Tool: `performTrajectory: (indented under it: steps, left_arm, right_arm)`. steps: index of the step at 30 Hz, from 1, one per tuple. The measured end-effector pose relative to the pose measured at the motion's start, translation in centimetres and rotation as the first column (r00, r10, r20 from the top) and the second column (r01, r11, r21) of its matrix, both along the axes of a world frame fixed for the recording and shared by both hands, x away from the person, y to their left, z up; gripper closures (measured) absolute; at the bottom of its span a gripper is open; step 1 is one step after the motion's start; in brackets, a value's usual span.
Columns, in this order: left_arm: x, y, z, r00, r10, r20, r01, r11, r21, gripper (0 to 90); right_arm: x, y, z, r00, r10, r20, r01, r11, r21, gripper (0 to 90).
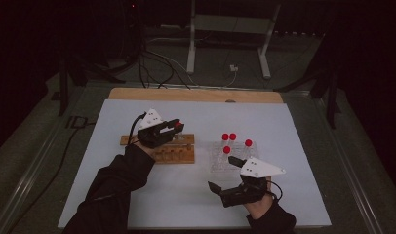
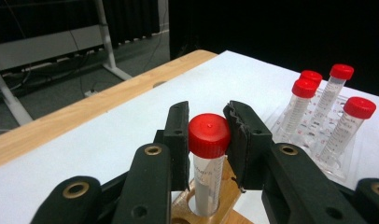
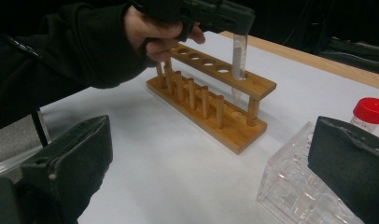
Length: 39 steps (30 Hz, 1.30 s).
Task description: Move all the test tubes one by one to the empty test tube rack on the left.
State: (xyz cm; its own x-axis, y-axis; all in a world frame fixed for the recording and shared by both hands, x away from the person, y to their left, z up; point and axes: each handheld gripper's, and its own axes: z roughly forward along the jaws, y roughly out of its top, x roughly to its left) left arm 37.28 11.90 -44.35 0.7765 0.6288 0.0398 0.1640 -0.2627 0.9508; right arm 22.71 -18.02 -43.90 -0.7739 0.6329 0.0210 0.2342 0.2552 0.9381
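While its jaws are clamping the red-capped tube [image 2: 209, 154], the left gripper [image 2: 209, 140] is lowering it upright into the wooden rack [image 3: 211, 100] beneath; the right gripper [image 3: 211, 158] is waiting wide, empty.

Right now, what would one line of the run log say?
left gripper: shut on tube, in wooden rack | right gripper: open | clear rack: four tubes
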Motion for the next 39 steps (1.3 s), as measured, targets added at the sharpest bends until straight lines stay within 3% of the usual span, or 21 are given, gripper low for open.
performTrajectory:
  steps: [7, 17, 32, 39]
  left_arm:
    - [0.0, -0.1, -1.2, 0.9998, -0.001, -0.02, 0.001, 0.9999, 0.016, 71.7]
    - [0.1, -0.5, -1.5, 0.9995, -0.005, -0.032, 0.007, 0.9985, 0.054, 71.6]
    - [0.2, 0.1, -1.3, 0.9976, -0.021, -0.067, 0.023, 0.999, 0.038, 69.9]
    - [-0.4, 0.9, 0.0, 0.9977, -0.026, -0.063, 0.027, 0.9996, 0.008, 47.0]
  right_arm:
    - [-0.1, 0.0, 0.0, 1.0, 0.001, 0.001, -0.001, 1.0, 0.003, 0.0]
    - [0.0, -0.1, 0.0, 1.0, 0.003, -0.003, -0.003, 1.0, 0.008, 0.0]
    - [0.1, -0.7, 0.5, 0.9999, 0.013, -0.01, -0.012, 1.0, 0.022, 0.0]
    - [0.3, -1.4, 1.0, 1.0, -0.002, -0.001, 0.002, 1.0, 0.029, 0.0]
